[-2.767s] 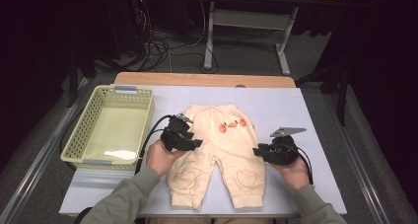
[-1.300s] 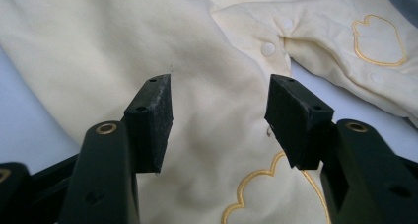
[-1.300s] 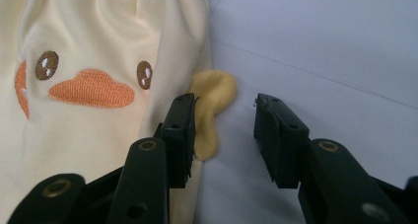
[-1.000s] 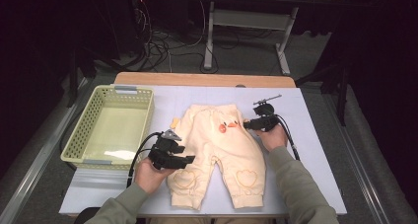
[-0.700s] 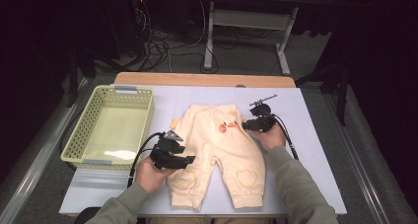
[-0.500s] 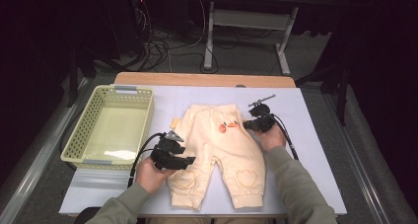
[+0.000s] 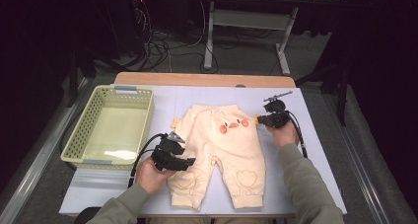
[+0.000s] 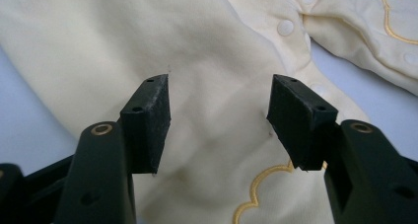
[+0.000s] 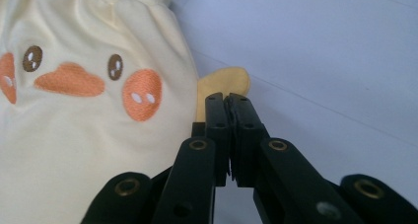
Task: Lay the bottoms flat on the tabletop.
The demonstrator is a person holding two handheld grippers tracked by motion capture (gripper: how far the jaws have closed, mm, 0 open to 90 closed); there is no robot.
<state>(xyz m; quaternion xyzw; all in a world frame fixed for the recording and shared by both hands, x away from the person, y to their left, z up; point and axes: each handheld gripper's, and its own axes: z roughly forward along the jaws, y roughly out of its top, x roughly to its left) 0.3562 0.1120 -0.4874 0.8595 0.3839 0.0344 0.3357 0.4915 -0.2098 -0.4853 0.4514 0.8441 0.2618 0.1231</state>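
We see a pair of pale yellow baby trousers (image 7: 222, 155) lying flat in the middle of the light table (image 7: 315, 184), waistband toward the far edge and both legs toward the person. A duck face with orange cheeks is stitched near the waist, and a small yellow flap (image 9: 224, 83) sticks out at the right side of the waist. The right gripper (image 7: 263, 119) sits at that corner; its jaws have just been closing and now stand pressed together on the base of the flap. The left gripper (image 7: 190, 161) rests at the outer edge of the left trouser leg, its jaws standing apart over the fabric without pinching it. Left of the trousers, on the table, we see a yellow-green basket (image 7: 140, 128).
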